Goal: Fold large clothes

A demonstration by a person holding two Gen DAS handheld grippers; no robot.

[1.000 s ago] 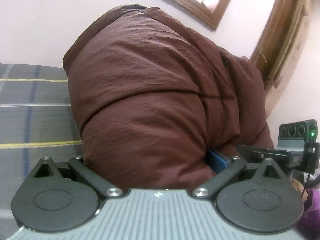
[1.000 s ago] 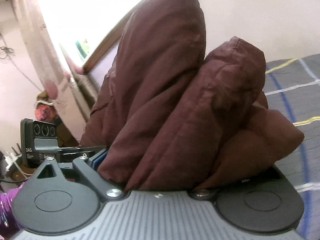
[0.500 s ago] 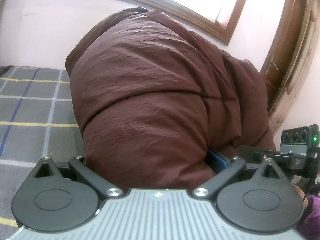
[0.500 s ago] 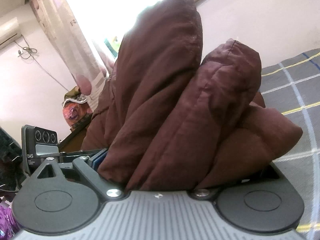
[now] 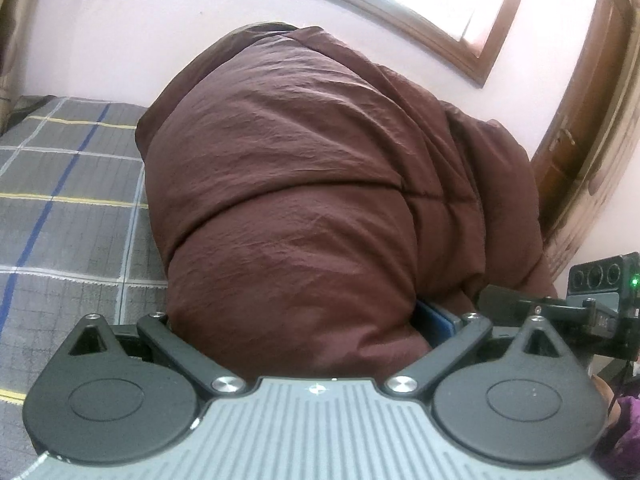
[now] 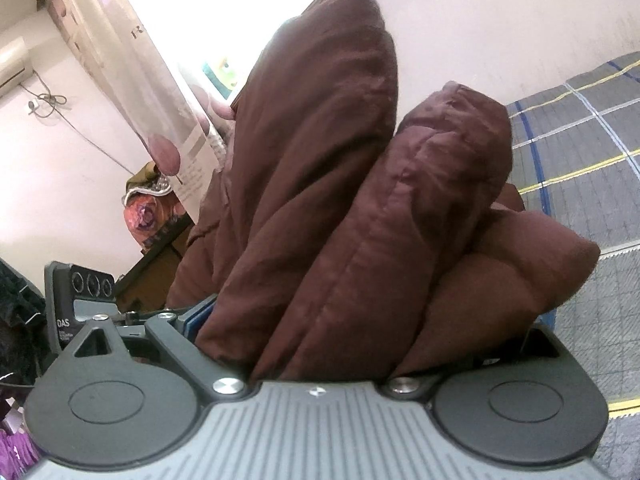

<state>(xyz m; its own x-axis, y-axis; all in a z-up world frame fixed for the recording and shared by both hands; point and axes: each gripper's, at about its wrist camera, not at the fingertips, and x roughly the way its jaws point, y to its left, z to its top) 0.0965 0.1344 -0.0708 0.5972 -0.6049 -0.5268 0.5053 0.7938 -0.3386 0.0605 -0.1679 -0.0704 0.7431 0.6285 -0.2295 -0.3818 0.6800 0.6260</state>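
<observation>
Two tools grip one brown puffer jacket [image 5: 320, 208], raised above a grey plaid bedsheet [image 5: 68, 208]. On the left tool [image 5: 296, 320], the jaws are spread around a thick padded fold, closed on it. At the right tool [image 6: 340, 336], the bunched jacket [image 6: 340, 208] fills the jaws, clamped; the sheet [image 6: 592, 168] lies beyond. Nearby hangs a floral curtain [image 6: 160, 120].
</observation>
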